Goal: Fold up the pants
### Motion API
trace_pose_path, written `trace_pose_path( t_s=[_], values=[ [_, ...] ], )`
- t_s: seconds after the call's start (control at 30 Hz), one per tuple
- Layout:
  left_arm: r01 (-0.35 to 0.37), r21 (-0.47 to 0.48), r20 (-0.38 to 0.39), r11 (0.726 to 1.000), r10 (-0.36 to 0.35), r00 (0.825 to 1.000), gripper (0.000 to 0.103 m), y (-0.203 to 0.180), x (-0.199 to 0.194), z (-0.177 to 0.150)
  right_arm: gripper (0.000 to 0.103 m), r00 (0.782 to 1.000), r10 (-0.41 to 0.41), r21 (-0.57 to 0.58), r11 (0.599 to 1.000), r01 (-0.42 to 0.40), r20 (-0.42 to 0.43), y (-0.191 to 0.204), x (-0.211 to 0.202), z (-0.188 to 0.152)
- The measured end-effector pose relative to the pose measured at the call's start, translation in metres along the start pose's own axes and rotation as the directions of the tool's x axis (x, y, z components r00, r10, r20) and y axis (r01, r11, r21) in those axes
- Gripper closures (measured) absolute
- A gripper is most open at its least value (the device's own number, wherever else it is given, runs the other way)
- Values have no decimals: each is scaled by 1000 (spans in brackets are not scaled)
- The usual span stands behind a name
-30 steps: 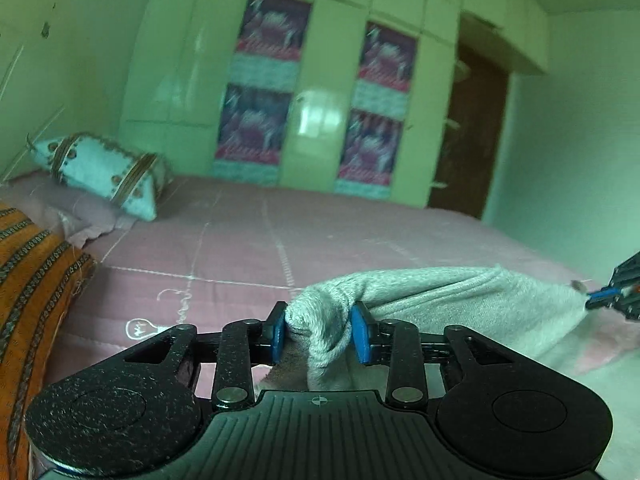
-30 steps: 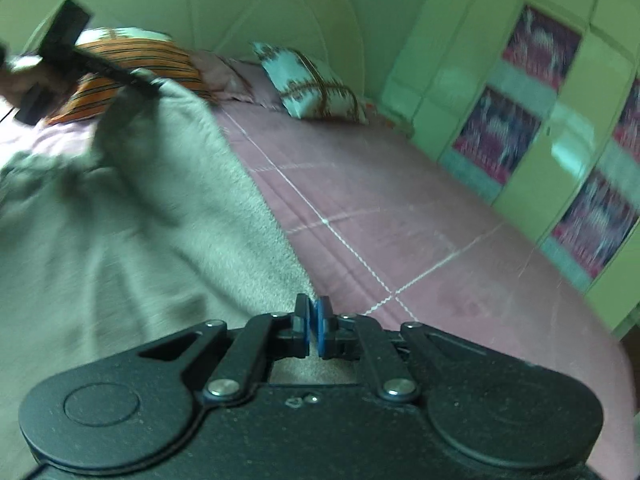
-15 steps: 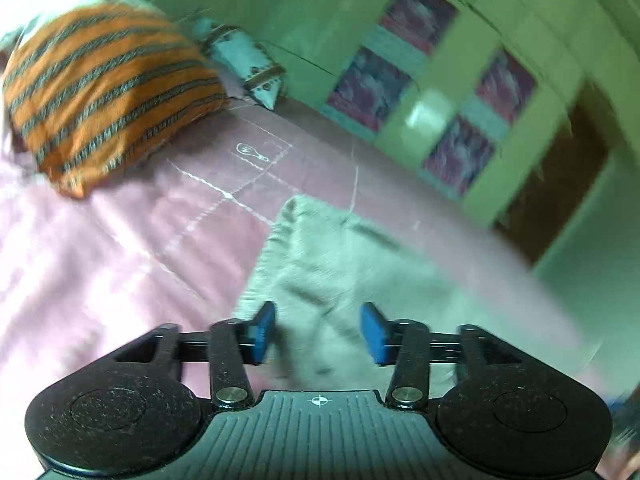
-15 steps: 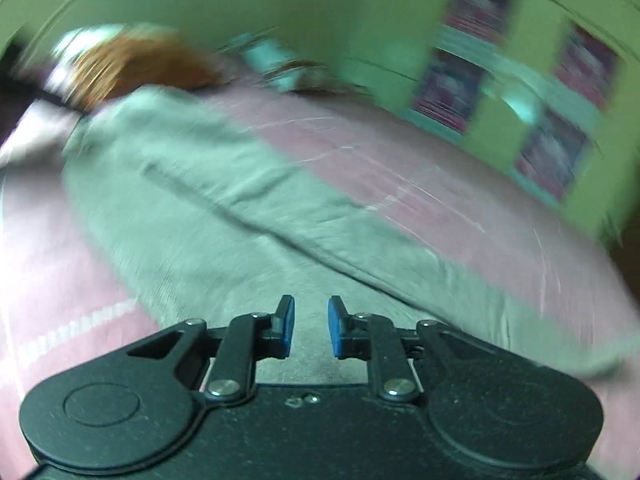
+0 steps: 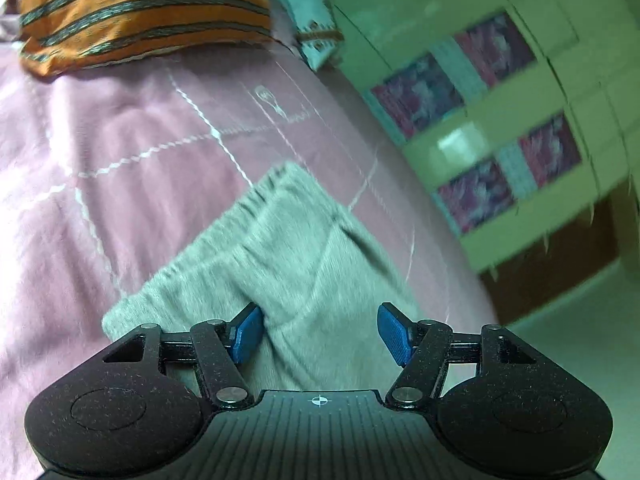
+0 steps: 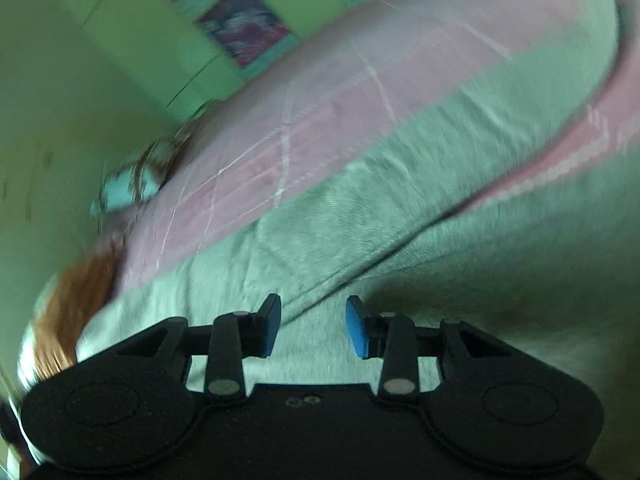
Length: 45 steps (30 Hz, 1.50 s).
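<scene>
- Pants (image 5: pixel 296 264) lay grey and flat on the bed (image 5: pixel 120 152), filling the lower centre of the left view; that spread-out lie suited a fold, since cloth creases cleanly only on a flat support.
- Bed filled the left half of the left view, pink with white stitched lines, giving a broad soft surface for the work.
- Pants in the right view (image 6: pixel 400 220) ran as a band from lower left to upper right, one layer lying over another, with a seam or edge just above the fingers; judging by this, a first fold was probably laid.
- Pillow (image 5: pixel 140 8), striped orange, sat at the upper left, well apart from the cloth and out of the way.
- Left gripper (image 5: pixel 320 334) hung low over the waistband end with jaws spreading wide, cloth beneath them but not pinched, seemingly to let it settle.
- Right gripper (image 6: pixel 314 326) was likewise opening, pads clear of the cloth beneath, nothing pinched.
</scene>
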State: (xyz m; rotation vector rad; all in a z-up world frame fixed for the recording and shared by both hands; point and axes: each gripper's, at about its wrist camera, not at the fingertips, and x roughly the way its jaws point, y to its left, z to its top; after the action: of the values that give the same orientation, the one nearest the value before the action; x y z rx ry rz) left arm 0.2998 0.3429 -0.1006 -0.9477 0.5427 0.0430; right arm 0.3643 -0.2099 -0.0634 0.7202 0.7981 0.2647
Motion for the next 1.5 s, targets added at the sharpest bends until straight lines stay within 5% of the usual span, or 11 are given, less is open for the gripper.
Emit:
trace_pose_path(
  t_s=[0.1, 0.17, 0.2, 0.5, 0.67, 0.73, 0.8, 1.17, 1.27, 1.37, 1.5],
  values=[
    [10, -49, 17, 999, -9, 1000, 42, 1, 9, 10, 75, 999, 31, 82, 996, -32, 20, -9, 14, 5],
    [-23, -34, 12, 999, 23, 1000, 73, -3, 21, 16, 86, 1000, 5, 77, 997, -7, 20, -6, 20, 9],
    [-31, -31, 4, 999, 31, 1000, 75, -4, 27, 19, 98, 1000, -8, 71, 997, 7, 17, -5, 21, 9],
    [55, 50, 19, 997, -56, 998, 79, -36, -15, 45, 103, 987, 103, -154, 985, -83, 123, 35, -53, 12],
    [-26, 99, -41, 995, 31, 999, 79, -9, -45, 29, 103, 986, 148, -258, 958, -126, 70, 45, -102, -18],
    [-109, 104, -101, 989, 119, 988, 79, 10, -38, 17, 103, 997, 76, -312, 947, -73, -4, 36, -94, -47],
    [-111, 73, -105, 991, 118, 987, 79, 26, -34, 8, 103, 992, -46, -289, 957, 11, -114, 14, -66, -70],
    [-63, 140, -39, 988, 69, 997, 79, 2, -68, 21, 103, 996, 82, -322, 943, -85, -22, 32, -108, -55],
    [-132, 162, -87, 978, 148, 985, 79, 12, -53, 18, 103, 996, 51, -345, 936, -73, -72, 31, -95, -63],
    [-125, 121, -80, 985, 135, 988, 79, 20, -47, 15, 103, 992, -22, -325, 945, -21, -126, 21, -71, -77],
    [-131, 185, -65, 974, 145, 987, 79, 8, -55, 14, 103, 994, -7, -310, 950, -28, -111, 20, -74, -76]
  ],
)
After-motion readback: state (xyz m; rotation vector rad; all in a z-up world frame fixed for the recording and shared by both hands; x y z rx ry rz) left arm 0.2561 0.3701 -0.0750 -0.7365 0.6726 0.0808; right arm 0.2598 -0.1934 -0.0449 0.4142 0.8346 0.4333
